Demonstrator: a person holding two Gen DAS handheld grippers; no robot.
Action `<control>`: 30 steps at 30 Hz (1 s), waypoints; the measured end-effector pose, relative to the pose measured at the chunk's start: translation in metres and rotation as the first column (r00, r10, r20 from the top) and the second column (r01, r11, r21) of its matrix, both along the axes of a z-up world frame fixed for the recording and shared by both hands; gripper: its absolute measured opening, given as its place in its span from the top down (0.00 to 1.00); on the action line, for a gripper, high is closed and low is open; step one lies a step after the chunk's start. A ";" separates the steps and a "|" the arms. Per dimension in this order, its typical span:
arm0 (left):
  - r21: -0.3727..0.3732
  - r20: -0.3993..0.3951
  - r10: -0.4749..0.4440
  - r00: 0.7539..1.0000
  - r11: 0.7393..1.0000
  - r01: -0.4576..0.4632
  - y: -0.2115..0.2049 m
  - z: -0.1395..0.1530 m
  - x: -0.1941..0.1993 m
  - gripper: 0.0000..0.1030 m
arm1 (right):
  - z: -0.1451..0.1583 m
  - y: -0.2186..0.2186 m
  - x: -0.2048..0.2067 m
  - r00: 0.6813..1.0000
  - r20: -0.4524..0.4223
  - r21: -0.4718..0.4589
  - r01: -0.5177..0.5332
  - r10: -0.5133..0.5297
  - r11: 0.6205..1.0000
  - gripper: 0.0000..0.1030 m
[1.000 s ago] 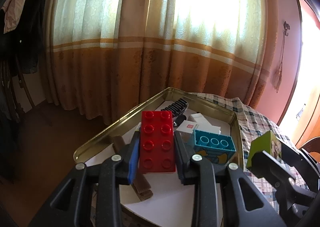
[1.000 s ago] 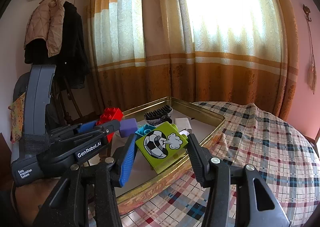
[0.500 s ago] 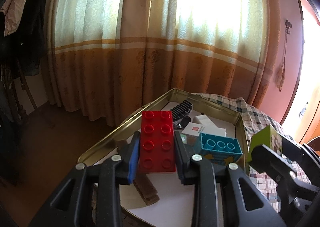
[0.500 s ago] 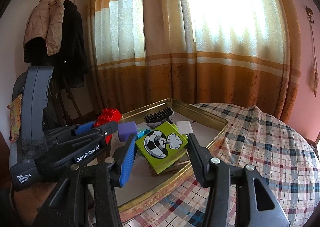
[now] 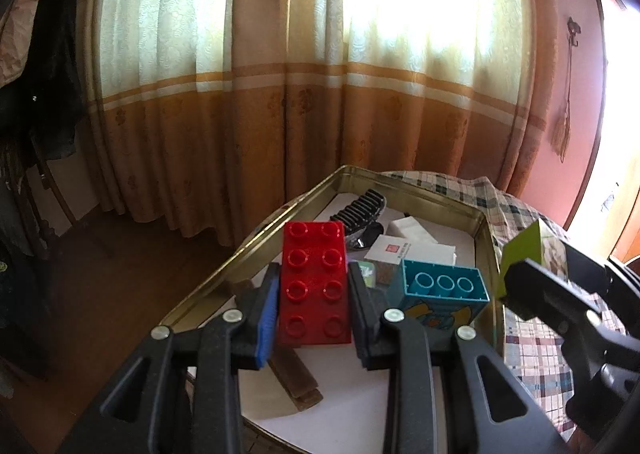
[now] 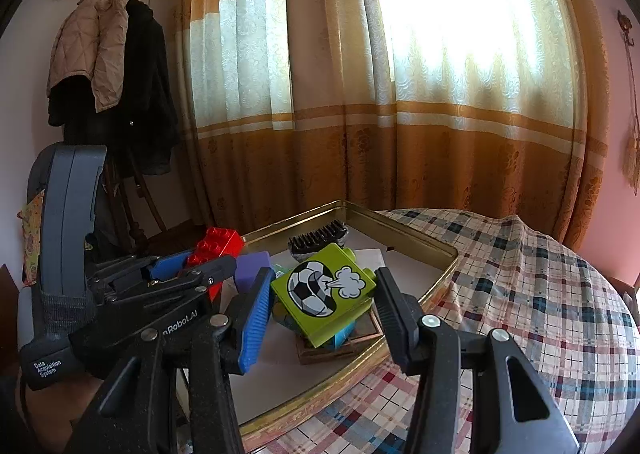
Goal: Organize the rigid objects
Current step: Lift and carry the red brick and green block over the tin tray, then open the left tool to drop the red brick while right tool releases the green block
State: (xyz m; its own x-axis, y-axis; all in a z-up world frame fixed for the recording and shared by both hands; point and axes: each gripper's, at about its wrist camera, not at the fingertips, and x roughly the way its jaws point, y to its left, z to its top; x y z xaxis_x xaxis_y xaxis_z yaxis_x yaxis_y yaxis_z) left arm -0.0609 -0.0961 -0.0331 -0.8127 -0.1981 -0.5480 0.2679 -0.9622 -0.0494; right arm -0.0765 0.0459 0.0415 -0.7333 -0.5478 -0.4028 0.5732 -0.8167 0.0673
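Gripping a red eight-stud brick between its fingers, your left gripper holds it above the gold metal tray. Just right of those fingers a teal brick sits in the tray, with a black brush and white cards beyond. Your right gripper is clamped on a green football-print brick, tilted, over the tray's near edge beside the plaid tablecloth.

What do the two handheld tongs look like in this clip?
Both tongs, left and right, are matte black plastic with silver screws; each has one blue ribbed pad and one black. The left body carries white "GenRobot.AI" and "Data Acquisition System" lettering.
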 end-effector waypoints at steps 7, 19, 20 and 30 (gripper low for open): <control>0.040 0.071 -0.051 0.996 0.998 0.049 -0.003 -0.001 -0.013 0.70 | 0.008 -0.003 -0.014 0.999 0.030 0.008 -0.018 0.018 1.000 0.48; 0.022 0.189 -0.129 0.973 0.992 0.127 0.003 -0.004 -0.033 0.70 | 0.008 -0.011 -0.071 0.981 0.195 0.073 -0.020 0.005 0.997 0.48; 0.017 0.193 -0.131 0.972 0.991 0.130 0.003 -0.003 -0.034 0.70 | 0.008 -0.011 -0.074 0.980 0.197 0.085 -0.016 -0.001 0.996 0.49; -0.017 0.221 -0.158 0.963 0.986 0.165 0.016 -0.002 -0.037 0.52 | -0.008 -0.020 -0.089 0.971 0.233 0.207 0.000 -0.049 0.978 0.37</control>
